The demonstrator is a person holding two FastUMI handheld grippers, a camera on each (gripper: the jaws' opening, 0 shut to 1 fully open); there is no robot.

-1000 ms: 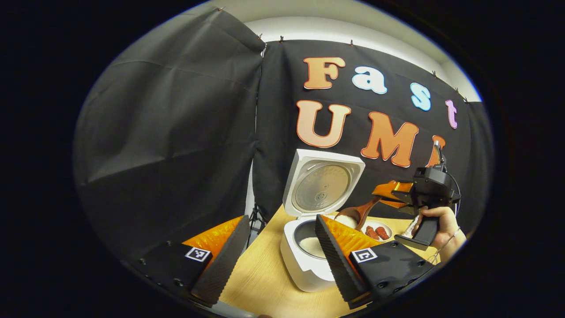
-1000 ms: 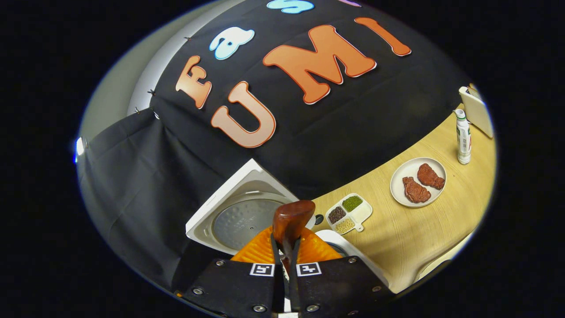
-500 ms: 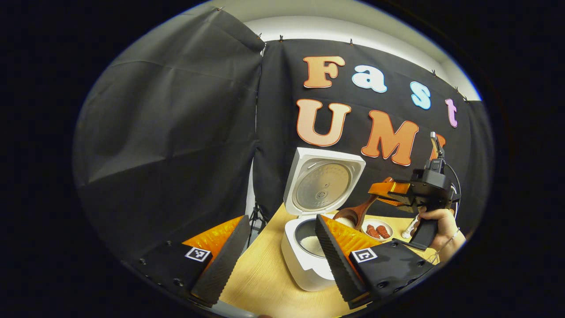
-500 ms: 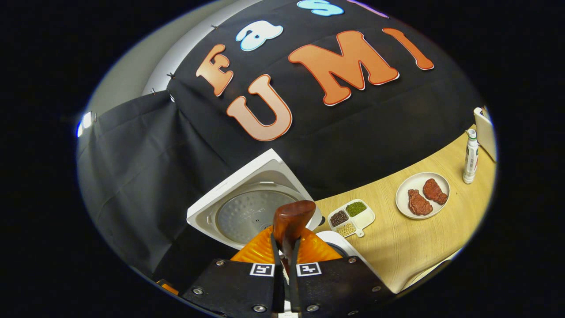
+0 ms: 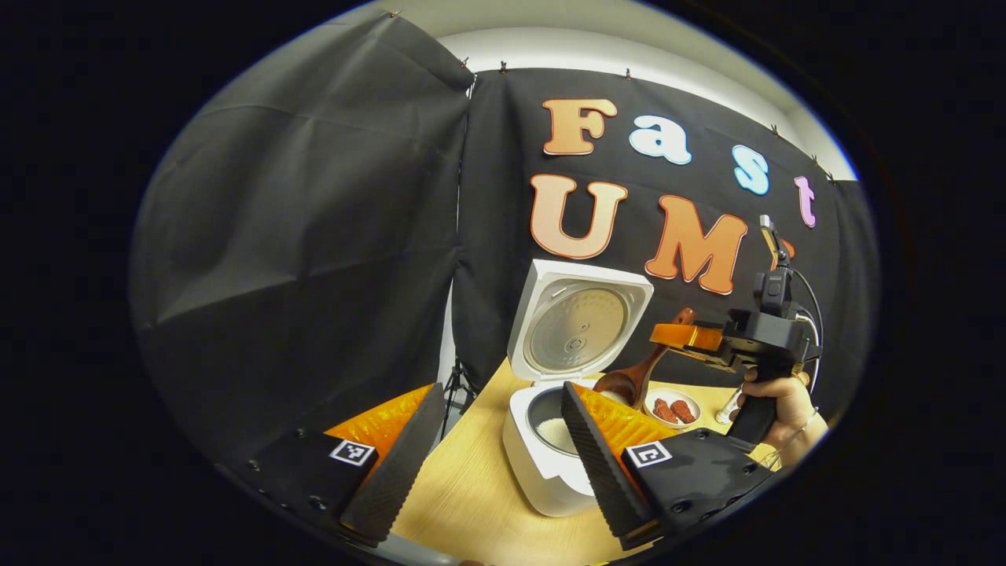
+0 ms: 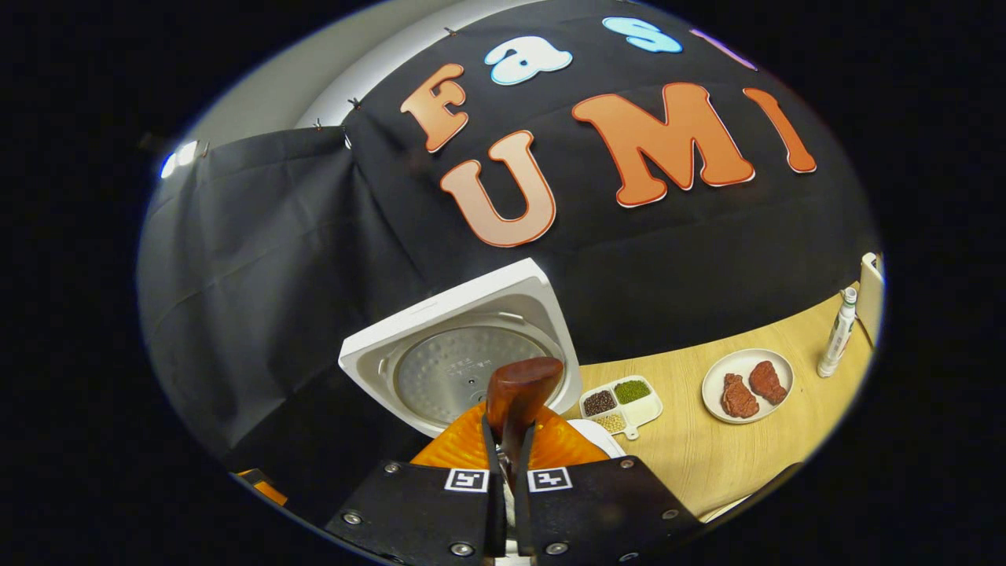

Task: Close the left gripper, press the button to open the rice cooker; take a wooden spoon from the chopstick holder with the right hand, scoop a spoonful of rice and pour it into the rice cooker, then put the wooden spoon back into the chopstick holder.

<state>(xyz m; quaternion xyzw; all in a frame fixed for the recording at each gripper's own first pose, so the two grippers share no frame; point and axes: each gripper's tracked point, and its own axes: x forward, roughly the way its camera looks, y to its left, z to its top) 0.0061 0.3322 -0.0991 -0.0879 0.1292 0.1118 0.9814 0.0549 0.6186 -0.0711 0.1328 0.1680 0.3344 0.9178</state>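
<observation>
Black cloth wall behind; pale wooden bench (image 6: 731,456) below, carrying all items.

Item 1. Rice cooker (image 5: 542,464): white, lid (image 5: 578,326) standing upright and open, rice visible in the inner pot. Button step judged complete.

Item 2. Wooden spoon (image 5: 640,373): clamped by its handle in my right tool (image 6: 507,464), both fingers pressed together on it. In the left gripper view the bowl hangs low, just above the far rim of the pot, handle rising toward the tool.

Item 3. Left tool (image 5: 491,452): fingers spread wide apart, holding nothing, parked near the front of the cooker.

Item 4. Bystanders: plate with two red pieces (image 6: 748,385), divided dish of beans (image 6: 621,397), slim bottle (image 6: 837,334), all well apart from the cooker.

Step in hand, as I judge it: pouring the spoonful into the pot. To do it well I would keep the bowl over the middle of the opening, roll my wrist slowly so grains fall inside the rim, and stay clear of the lid.

Pose: my right hand (image 5: 774,405) grips the pistol handle, tool roughly level, aimed across at the lid, spoon angled downward. Chopstick holder: not located from these views.
</observation>
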